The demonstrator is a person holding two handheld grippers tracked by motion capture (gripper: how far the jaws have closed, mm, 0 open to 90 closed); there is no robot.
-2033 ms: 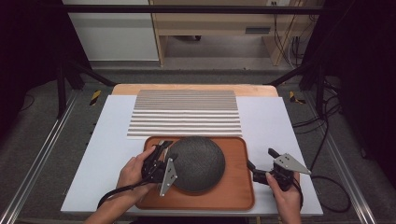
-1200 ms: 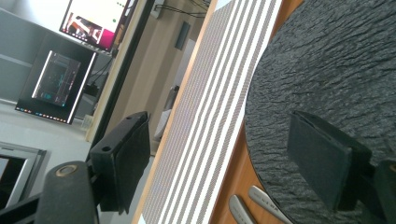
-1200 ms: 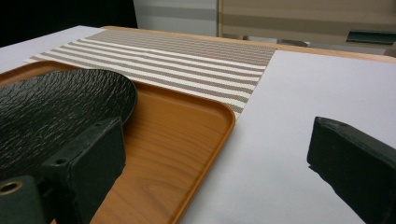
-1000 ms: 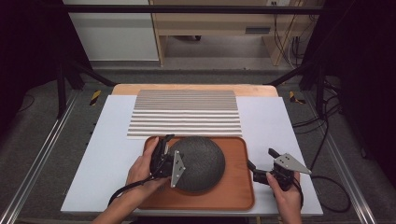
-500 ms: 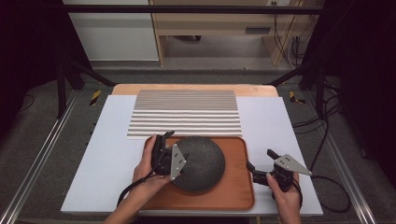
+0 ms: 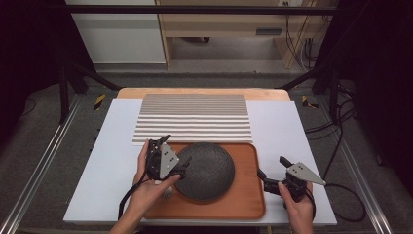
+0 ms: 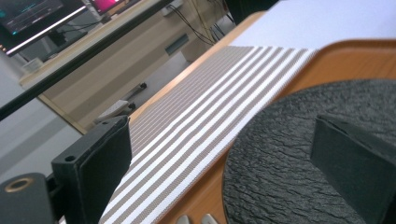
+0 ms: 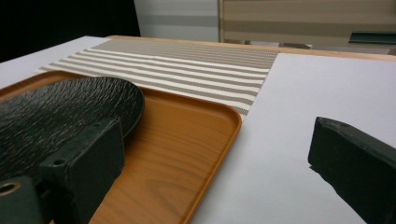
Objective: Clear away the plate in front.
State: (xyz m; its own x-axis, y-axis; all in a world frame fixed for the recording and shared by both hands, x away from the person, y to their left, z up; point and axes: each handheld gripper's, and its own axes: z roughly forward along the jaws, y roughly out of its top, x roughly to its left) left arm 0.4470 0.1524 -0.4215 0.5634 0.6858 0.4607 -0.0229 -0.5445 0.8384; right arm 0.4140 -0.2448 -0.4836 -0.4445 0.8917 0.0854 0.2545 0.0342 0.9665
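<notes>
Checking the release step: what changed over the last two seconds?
Left gripper has moved up along the plate's left rim toward the mat; its jaws have just been opening, one over the plate, not pressing it. Right gripper, plate and tray stayed put.

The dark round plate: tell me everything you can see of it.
The plate is round, near-black, with a rough, rippled surface like stone or slate. It lies flat on the left half of the wooden tray, rim slightly raised. The left gripper straddles its left edge, jaws apart; whether they touch it is unclear.
</notes>
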